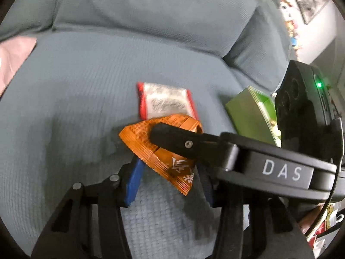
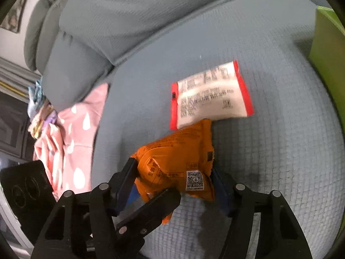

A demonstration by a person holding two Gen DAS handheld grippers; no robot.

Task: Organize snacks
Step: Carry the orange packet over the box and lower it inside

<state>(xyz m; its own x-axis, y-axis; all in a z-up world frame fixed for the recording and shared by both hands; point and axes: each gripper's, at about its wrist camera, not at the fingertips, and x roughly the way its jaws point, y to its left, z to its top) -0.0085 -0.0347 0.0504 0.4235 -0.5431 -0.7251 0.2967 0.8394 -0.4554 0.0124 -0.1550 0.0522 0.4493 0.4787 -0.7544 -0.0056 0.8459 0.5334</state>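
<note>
Orange snack packet (image 2: 176, 164) lay on grey-blue sofa seat (image 2: 269, 151), one corner touching red-edged white packet (image 2: 210, 96) behind it. Both tongs met on it: right gripper (image 2: 174, 172) pinched its sides; left gripper (image 1: 170, 168) clamped its other end. Green box (image 1: 250, 116) stood nearby, apart from packets. Pink spotted cloth (image 2: 75, 133) at seat edge.

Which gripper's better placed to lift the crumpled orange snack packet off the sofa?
Probably right gripper: its pads flank the orange snack packet squarely. Left gripper has only a corner.
</note>
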